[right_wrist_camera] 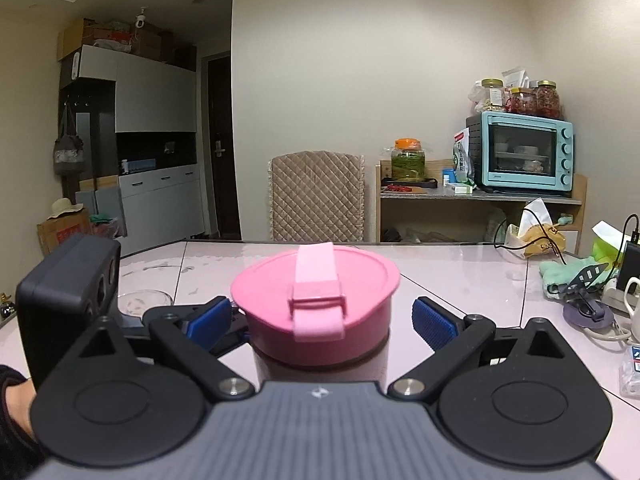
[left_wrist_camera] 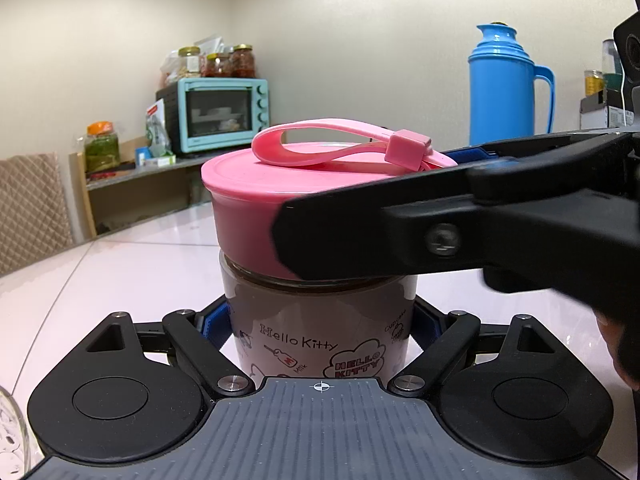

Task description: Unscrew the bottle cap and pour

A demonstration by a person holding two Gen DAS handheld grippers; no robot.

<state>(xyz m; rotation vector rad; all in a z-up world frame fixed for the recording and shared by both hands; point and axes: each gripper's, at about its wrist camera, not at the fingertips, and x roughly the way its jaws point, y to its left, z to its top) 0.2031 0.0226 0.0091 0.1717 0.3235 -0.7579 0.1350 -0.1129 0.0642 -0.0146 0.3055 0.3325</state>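
The bottle (left_wrist_camera: 320, 332) stands upright on the table (left_wrist_camera: 120, 264), its pink cap (left_wrist_camera: 248, 196) on top with the strap (left_wrist_camera: 320, 140) looped over it. My left gripper (left_wrist_camera: 320, 330) is clamped on the bottle's printed body — a blue pad (left_wrist_camera: 214, 326) presses against each side. My right gripper (right_wrist_camera: 322, 320) sits at cap height with its jaws spread; from the right wrist view both blue pads (right_wrist_camera: 434, 322) stand clear of the cap (right_wrist_camera: 316, 292), a gap on either side, so it holds nothing. In the left wrist view one black finger (left_wrist_camera: 360, 236) of it crosses in front of the cap. Further back I see a blue thermos (left_wrist_camera: 508, 88) and, on a shelf, a teal oven (right_wrist_camera: 524, 156).
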